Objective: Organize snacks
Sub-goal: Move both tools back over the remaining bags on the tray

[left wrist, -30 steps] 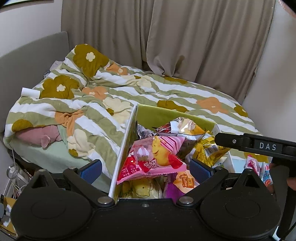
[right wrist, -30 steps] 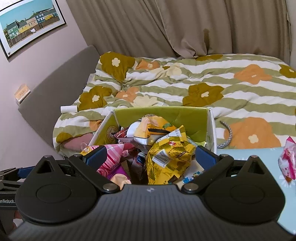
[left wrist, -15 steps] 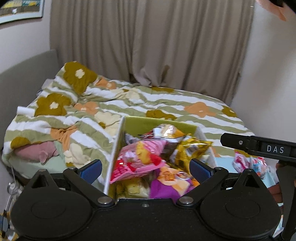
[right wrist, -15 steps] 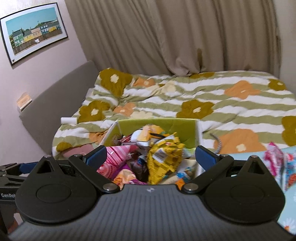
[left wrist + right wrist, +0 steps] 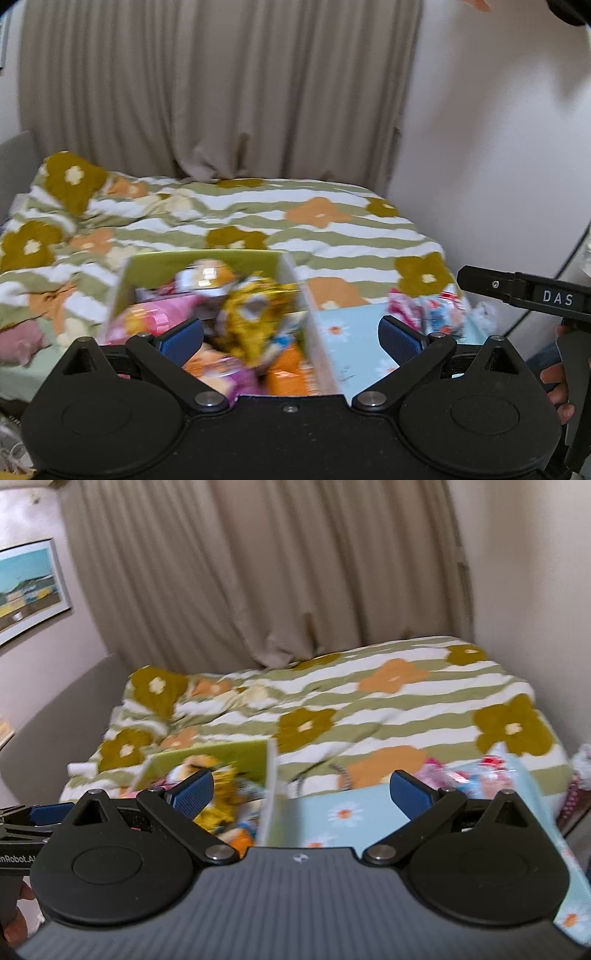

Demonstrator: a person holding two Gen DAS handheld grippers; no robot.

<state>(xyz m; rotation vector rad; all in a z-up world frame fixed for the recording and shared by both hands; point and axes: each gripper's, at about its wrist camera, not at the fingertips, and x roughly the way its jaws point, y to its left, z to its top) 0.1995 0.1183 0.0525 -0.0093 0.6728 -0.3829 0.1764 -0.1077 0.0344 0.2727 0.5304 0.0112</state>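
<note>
We're holding both sets of jaws spread wide with nothing between them: the left gripper (image 5: 291,335) is hanging over the near right corner of the box (image 5: 207,260), and the right gripper (image 5: 302,792) is sitting further right, straddling the box's right wall and the light blue daisy-print cloth (image 5: 343,812) on the bench. The green-lined box (image 5: 214,753) is stuffed with snack packets, though it's all pretty blurry; we're making out a crinkly yellow bag (image 5: 255,310) on top, a pink packet (image 5: 155,314) on the left side and something orange (image 5: 291,373) at the near edge. A few loose pink and red snack packets (image 5: 424,306) are lying on the cloth off to the right, well apart from the box. Behind all of it, the bed is wearing a green-and-white striped duvet (image 5: 258,218) with big flowers, beige curtains (image 5: 258,572) are hanging at the back, and a framed picture (image 5: 26,590) is showing on the left wall.
</note>
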